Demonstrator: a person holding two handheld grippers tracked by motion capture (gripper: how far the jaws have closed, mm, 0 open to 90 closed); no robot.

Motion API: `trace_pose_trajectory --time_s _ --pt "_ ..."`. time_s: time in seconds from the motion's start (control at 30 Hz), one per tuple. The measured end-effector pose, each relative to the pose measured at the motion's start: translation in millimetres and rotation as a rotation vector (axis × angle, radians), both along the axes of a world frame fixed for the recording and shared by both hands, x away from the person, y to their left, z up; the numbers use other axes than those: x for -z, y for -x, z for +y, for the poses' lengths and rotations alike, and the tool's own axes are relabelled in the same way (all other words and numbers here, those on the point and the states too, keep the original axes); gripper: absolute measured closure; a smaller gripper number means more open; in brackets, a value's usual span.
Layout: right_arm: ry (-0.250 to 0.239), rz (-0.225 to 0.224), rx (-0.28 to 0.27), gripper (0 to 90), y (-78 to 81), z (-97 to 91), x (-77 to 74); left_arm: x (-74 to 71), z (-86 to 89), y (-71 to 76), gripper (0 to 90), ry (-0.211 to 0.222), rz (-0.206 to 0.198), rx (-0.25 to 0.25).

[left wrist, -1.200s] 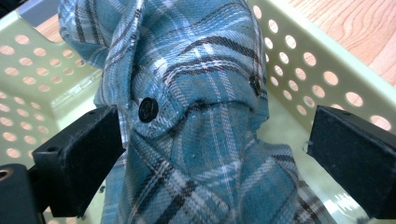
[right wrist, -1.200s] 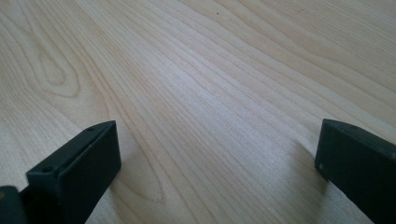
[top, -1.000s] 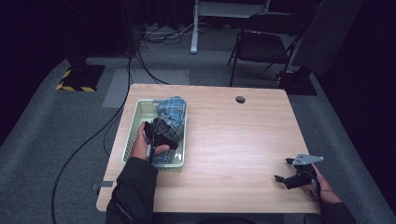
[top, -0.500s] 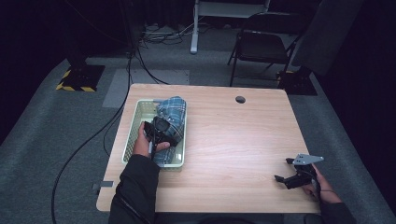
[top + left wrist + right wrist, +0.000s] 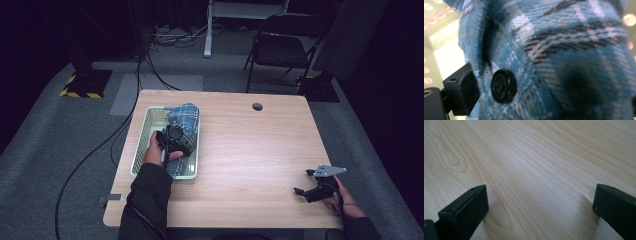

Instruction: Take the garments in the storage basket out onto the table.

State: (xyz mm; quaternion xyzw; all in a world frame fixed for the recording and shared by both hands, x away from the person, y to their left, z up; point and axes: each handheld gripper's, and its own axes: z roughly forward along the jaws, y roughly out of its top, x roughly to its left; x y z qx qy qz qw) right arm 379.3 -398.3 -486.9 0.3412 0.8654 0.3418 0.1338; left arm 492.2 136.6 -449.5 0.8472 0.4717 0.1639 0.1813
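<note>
A blue plaid cloth lies bunched in a pale green mesh basket at the table's left side. My left gripper is down in the basket, pressed into the cloth. In the left gripper view the cloth sits right against the camera, with a black button beside my left jaw. The jaws stand wide apart with cloth between them, so the left gripper is open. My right gripper rests low over the bare wood near the table's front right corner, open with nothing between its jaws.
The wooden table has a round cable hole near its far edge. A dark chair and a white desk frame stand beyond the table. Cables trail over the grey floor at left.
My left gripper has edged slightly forward into the cloth in the basket. The right gripper has stayed put.
</note>
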Motion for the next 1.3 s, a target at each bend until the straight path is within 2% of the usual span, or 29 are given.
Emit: trace_pose_trajectory --time_s 0.47,0.73,0.9,1.17,1.3 --pt "0.000 0.000 0.000 0.2 0.0 0.0 0.0 5.1 -1.3 -2.8 4.8 -0.011 0.035 -0.003" --pt "0.000 0.000 0.000 0.2 0.0 0.0 0.0 7.1 -2.5 -4.4 10.4 -0.026 0.059 -0.009" --pt "0.000 0.000 0.000 0.2 0.0 0.0 0.0 6.7 -1.5 -4.0 19.0 -0.018 0.064 -0.023" --pt "0.000 0.000 0.000 0.2 0.0 0.0 0.0 1.9 2.1 -2.3 40.2 -0.002 0.050 -0.052" --pt "0.000 0.000 0.000 0.2 0.0 0.0 0.0 0.1 2.9 -1.7 44.2 -0.002 0.040 -0.066"
